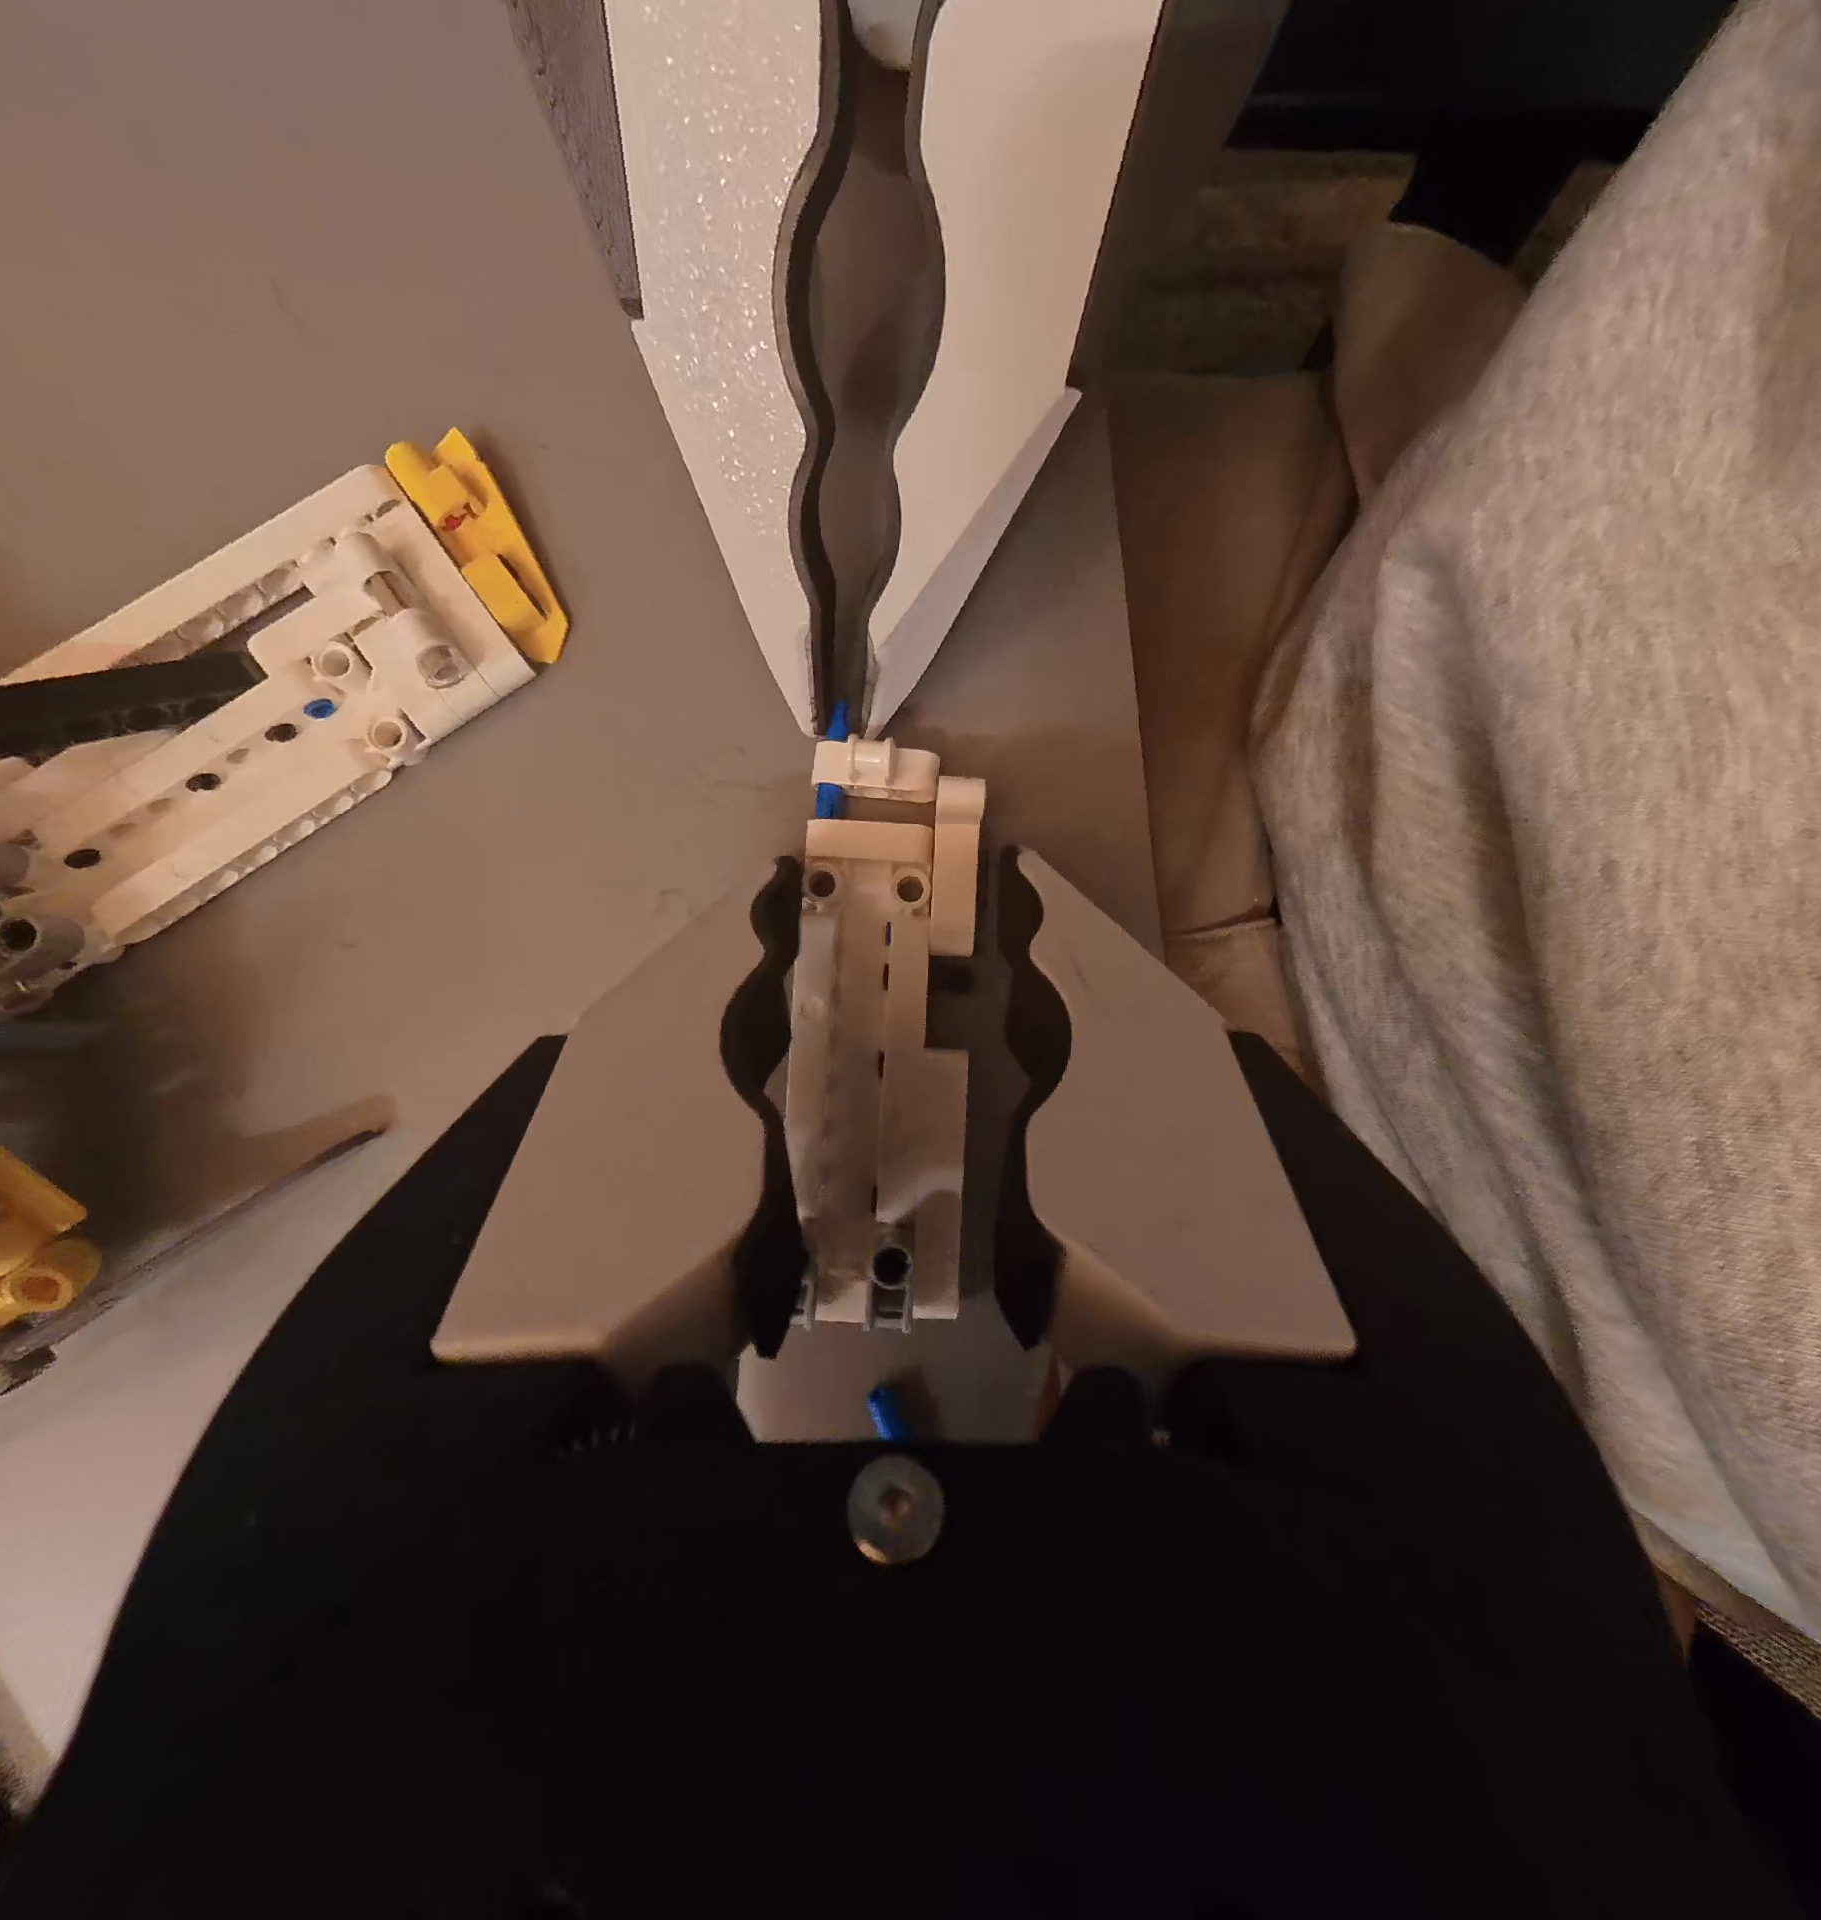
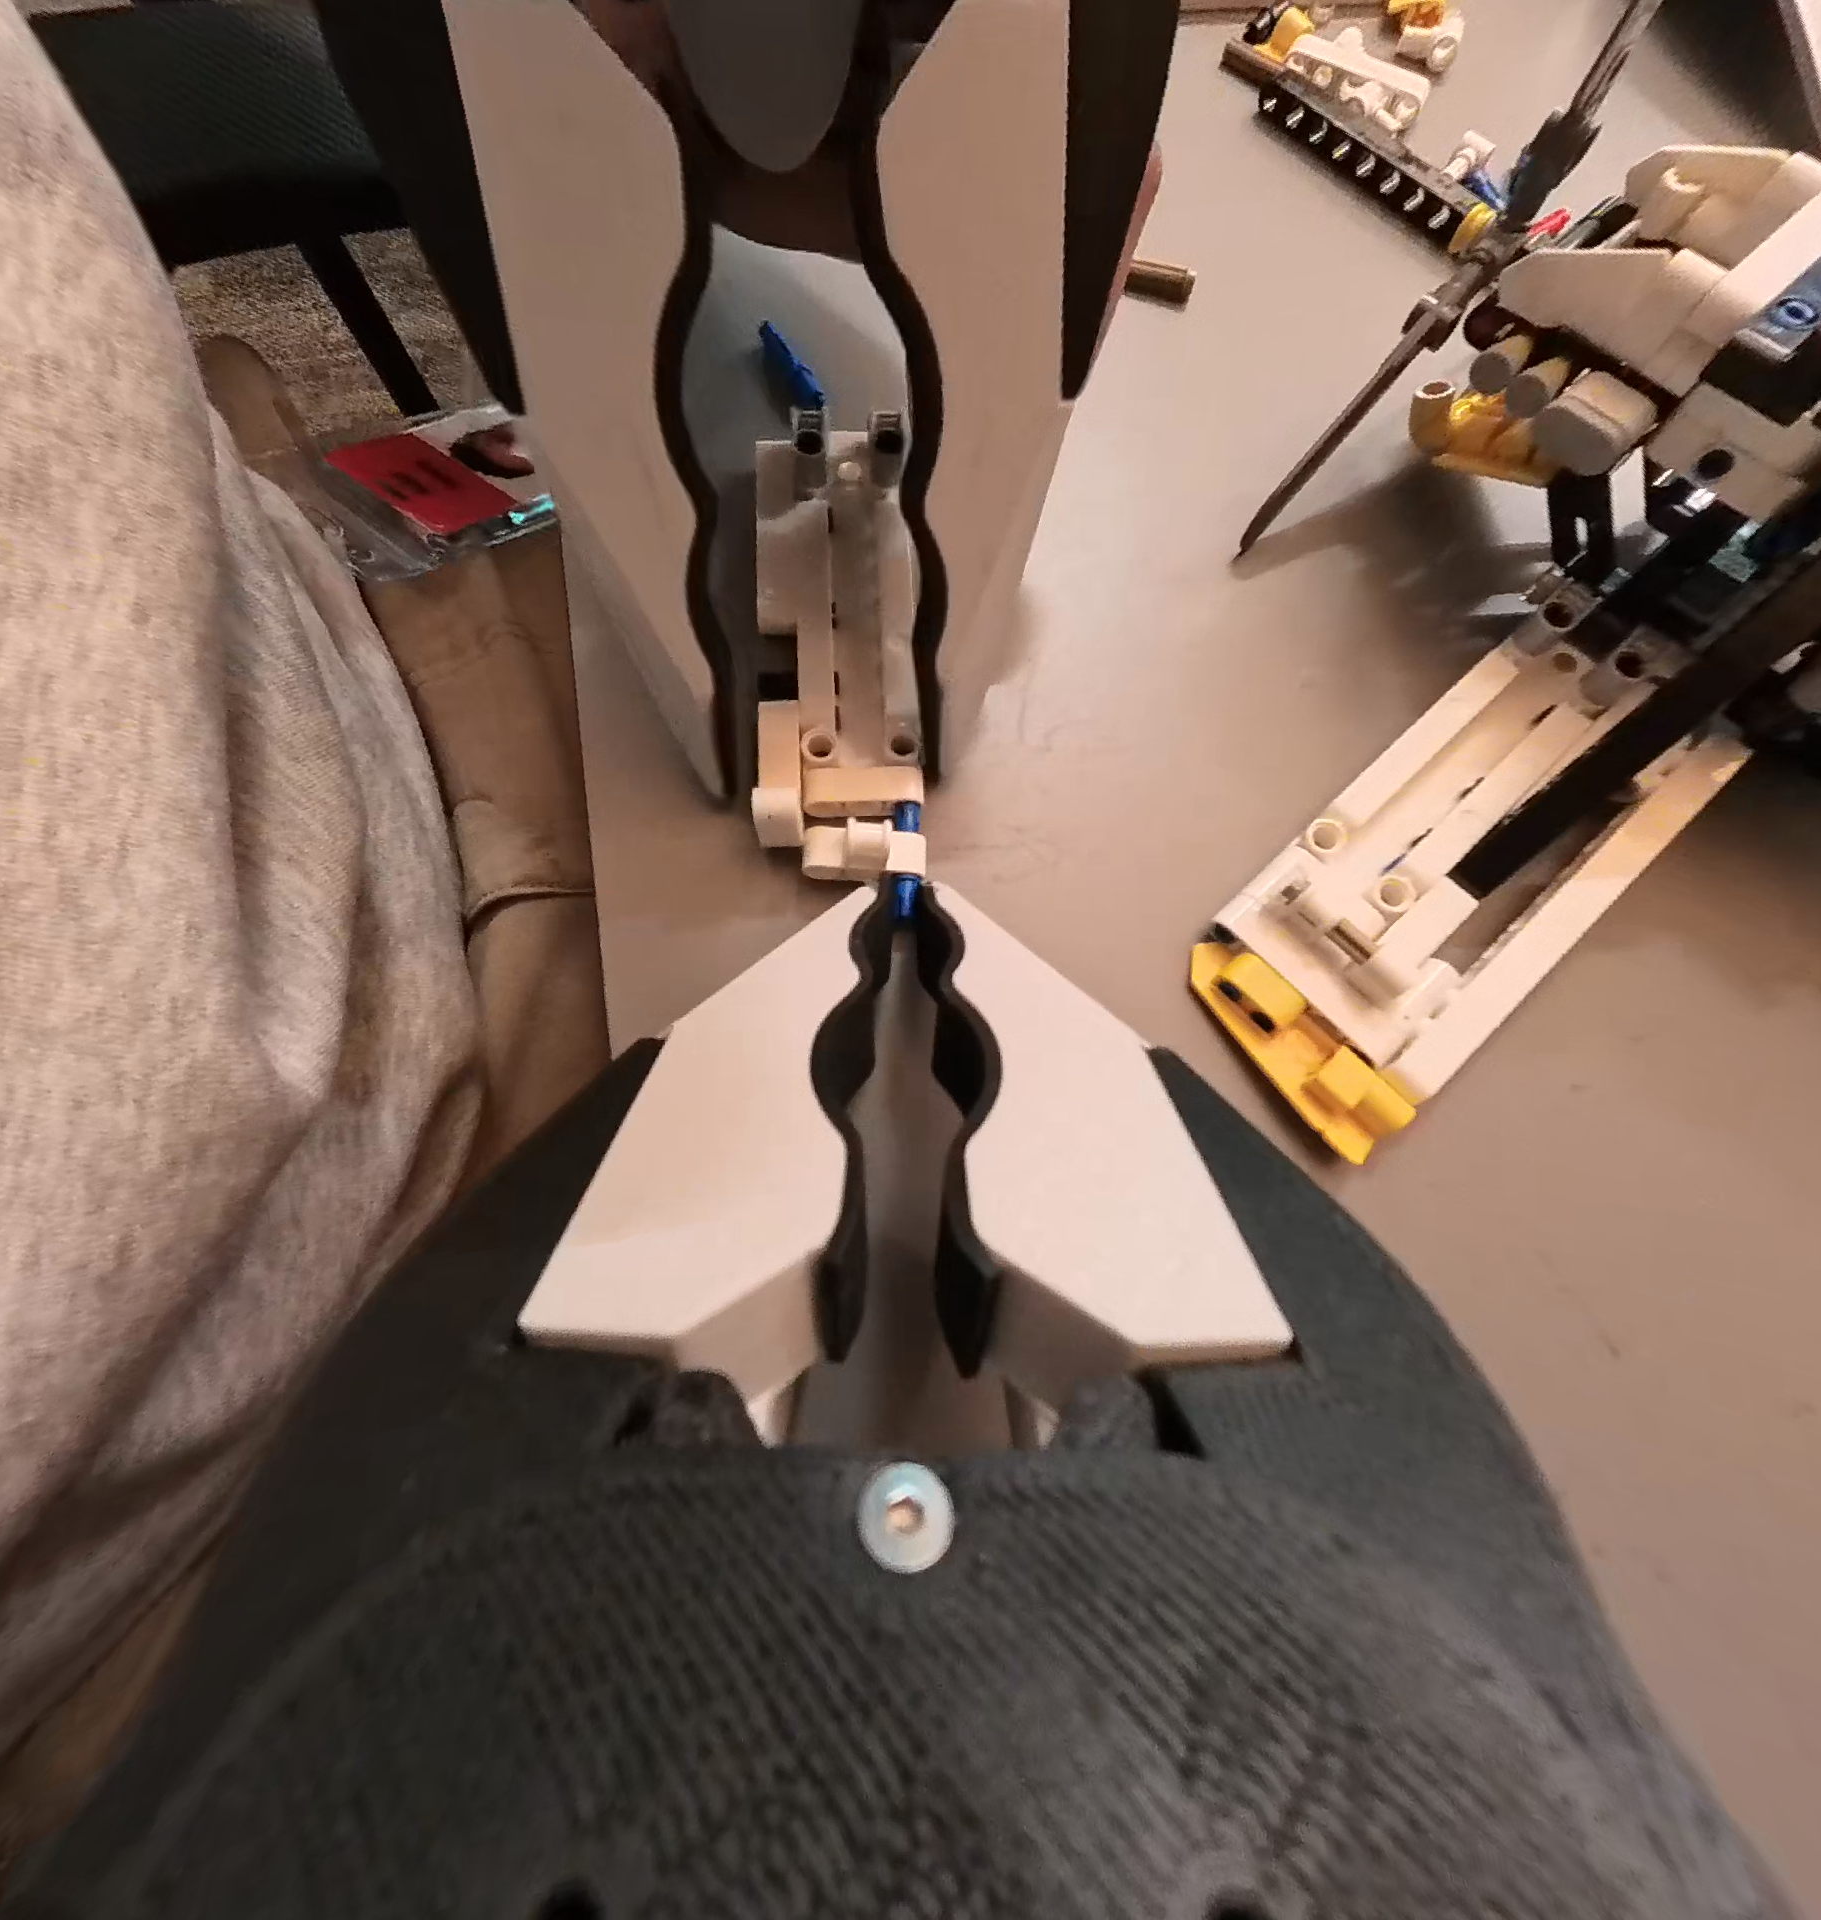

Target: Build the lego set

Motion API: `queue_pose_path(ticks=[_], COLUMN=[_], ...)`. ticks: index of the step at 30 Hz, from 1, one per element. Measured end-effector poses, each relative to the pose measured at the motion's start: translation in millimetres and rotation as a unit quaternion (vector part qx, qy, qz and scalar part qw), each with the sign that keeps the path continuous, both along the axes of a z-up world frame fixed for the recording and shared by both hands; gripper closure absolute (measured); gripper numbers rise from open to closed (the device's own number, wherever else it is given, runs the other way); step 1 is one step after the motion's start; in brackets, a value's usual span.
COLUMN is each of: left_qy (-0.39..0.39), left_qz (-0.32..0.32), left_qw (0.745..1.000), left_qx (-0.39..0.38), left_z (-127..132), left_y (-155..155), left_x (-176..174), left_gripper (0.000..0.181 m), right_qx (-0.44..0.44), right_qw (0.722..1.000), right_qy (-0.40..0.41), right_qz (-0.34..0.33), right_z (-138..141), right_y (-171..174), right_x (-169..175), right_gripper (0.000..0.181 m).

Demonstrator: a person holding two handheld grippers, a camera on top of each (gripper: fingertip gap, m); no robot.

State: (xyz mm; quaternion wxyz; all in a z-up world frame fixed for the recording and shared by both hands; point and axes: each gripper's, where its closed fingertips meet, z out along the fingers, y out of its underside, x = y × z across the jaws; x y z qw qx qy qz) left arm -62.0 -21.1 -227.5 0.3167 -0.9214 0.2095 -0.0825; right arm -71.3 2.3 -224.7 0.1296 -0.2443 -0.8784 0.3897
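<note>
Right gripper (image 2: 904, 904) closed on a blue pin (image 2: 903, 896), pinched at the very fingertips. Landmark: white sub-assembly (image 2: 833, 644), gripped lengthwise between the fingers of the left gripper (image 2: 828, 779), which points back toward the camera. The blue pin runs into the small white connector (image 2: 864, 844) at the near end of the sub-assembly. A second blue pin (image 2: 790, 366) sits just past its far end. Right of the sub-assembly, on the grey table (image 2: 1508, 1351): large white, black and yellow model (image 2: 1457, 831). Left of it: grey fabric (image 2: 158, 831), red packet (image 2: 418, 483).
</note>
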Motion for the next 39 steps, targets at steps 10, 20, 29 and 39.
queue_pose_path(ticks=[10,20,29,39], left_qy=[0.002,-0.013,-0.021,-0.002], left_qz=[0.008,0.016,0.008,0.005], left_qw=[1.0,1.0,0.999,0.999], left_qx=[-0.012,0.012,0.037,0.053], left_z=[4,0,0,0], left_y=[-13,-9,-6,0], left_x=[-10,-6,-3,-1], left_gripper=[0.124,0.146,0.146,0.146], right_qx=[0.003,0.003,0.008,0.011], right_qw=[1.0,1.0,1.0,0.999], right_qy=[0.003,0.007,0.017,0.024], right_qz=[0.003,0.006,0.024,0.04], right_z=[0,0,0,1], right_y=[0,-1,-1,-3], right_x=[-2,-3,-3,-2], right_gripper=[0.179,0.179,0.179,0.179])
